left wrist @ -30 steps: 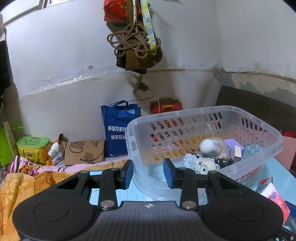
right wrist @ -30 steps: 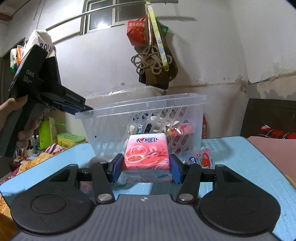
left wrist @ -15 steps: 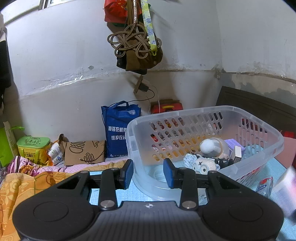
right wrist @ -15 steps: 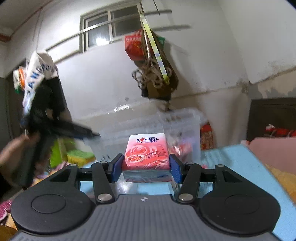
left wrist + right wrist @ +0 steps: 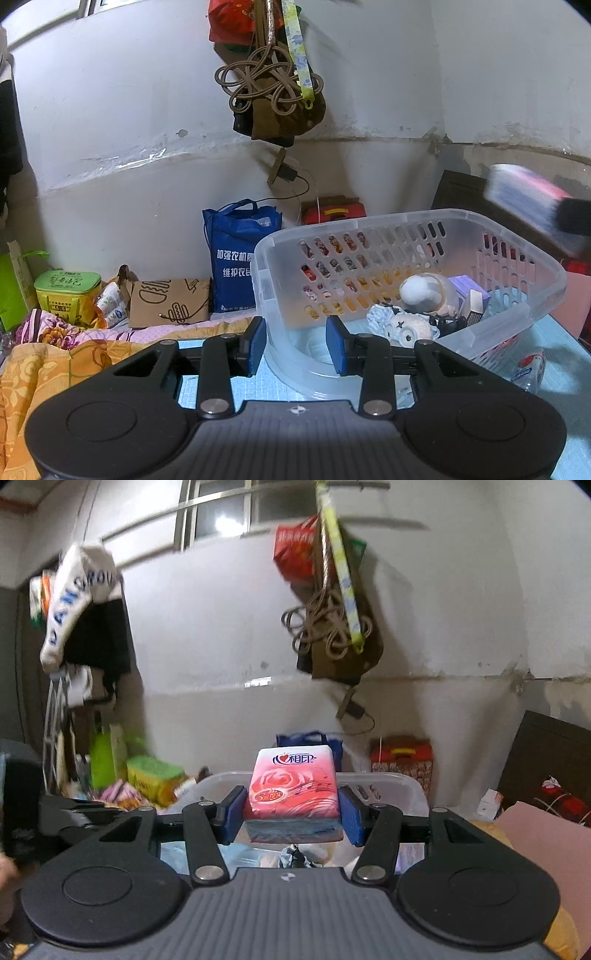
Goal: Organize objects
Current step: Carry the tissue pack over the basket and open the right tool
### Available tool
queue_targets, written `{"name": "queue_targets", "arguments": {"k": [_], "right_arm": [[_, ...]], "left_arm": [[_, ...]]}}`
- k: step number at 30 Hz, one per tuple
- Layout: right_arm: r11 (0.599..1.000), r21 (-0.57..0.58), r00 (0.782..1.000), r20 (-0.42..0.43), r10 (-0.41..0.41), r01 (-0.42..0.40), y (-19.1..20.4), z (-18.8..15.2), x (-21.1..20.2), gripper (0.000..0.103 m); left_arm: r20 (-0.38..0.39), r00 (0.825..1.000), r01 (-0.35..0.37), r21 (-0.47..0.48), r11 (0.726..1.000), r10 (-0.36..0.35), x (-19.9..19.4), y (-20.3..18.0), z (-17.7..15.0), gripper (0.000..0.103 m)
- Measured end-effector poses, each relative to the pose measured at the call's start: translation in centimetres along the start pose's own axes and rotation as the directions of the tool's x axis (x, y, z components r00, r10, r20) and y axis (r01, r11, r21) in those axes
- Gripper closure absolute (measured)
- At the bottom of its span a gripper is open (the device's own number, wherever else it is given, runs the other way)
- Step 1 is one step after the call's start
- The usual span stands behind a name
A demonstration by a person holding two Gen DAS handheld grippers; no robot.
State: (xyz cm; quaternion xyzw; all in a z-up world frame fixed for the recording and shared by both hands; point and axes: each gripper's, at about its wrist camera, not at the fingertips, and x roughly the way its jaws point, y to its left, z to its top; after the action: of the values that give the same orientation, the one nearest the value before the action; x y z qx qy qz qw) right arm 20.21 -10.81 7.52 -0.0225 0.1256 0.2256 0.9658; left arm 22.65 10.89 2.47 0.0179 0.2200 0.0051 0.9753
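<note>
Item: pink tissue pack [image 5: 293,781], clamped between the blue pads of your right gripper [image 5: 291,814], held above the clear plastic basket [image 5: 388,781].
Item: your left gripper [image 5: 295,345], jaws set narrow, astride the basket's near rim; whether the pads press the rim cannot be told.
Basket contents: plush toys [image 5: 402,325], small boxes.
</note>
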Motion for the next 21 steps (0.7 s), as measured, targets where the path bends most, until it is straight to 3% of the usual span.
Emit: {"name": "queue_targets", "arguments": {"k": [6, 7, 8, 9, 13, 17, 21], "right_arm": [[1.0, 0.003, 0.999, -0.049, 0.02, -0.02, -0.5, 0.2, 3.1, 0.044], [1.0, -0.001, 1.0, -0.018, 0.004, -0.004, -0.6, 0.0, 3.0, 0.029], [1.0, -0.012, 1.0, 0.008, -0.026, 0.026, -0.6, -0.3, 2.7, 0.003], [0.998, -0.017, 0.997, 0.032, -0.064, 0.065, -0.7, -0.5, 2.2, 0.0], [0.991, 0.027, 0.99, 0.063, -0.129, 0.128, -2.0, -1.6, -0.4, 0.0], [0.979, 0.03, 0.979, 0.032, -0.202, 0.201, -3.0, -4.1, -3.5, 0.0], [0.977, 0.135, 0.986, -0.006, -0.168, 0.168, -5.2, -8.0, -5.5, 0.0]], "left_arm": [[-0.001, 1.0, -0.005, 0.003, 1.0, 0.005, 0.0, 0.0, 0.1, 0.063], [-0.001, 1.0, -0.005, 0.002, 1.0, 0.005, 0.0, 0.0, 0.1, 0.063], [-0.001, 1.0, -0.005, 0.002, 1.0, 0.005, 0.0, 0.0, 0.2, 0.063], [-0.001, 1.0, -0.005, 0.002, 1.0, 0.005, -0.1, 0.0, 0.1, 0.063], [0.0, 1.0, -0.008, 0.006, 1.0, 0.008, 0.0, -0.1, 0.1, 0.063], [0.004, 1.0, -0.01, 0.016, 1.0, 0.01, -0.1, -0.1, 0.1, 0.063], [0.008, 1.0, -0.011, 0.023, 1.0, 0.011, -0.2, -0.2, 0.0, 0.063]]}}
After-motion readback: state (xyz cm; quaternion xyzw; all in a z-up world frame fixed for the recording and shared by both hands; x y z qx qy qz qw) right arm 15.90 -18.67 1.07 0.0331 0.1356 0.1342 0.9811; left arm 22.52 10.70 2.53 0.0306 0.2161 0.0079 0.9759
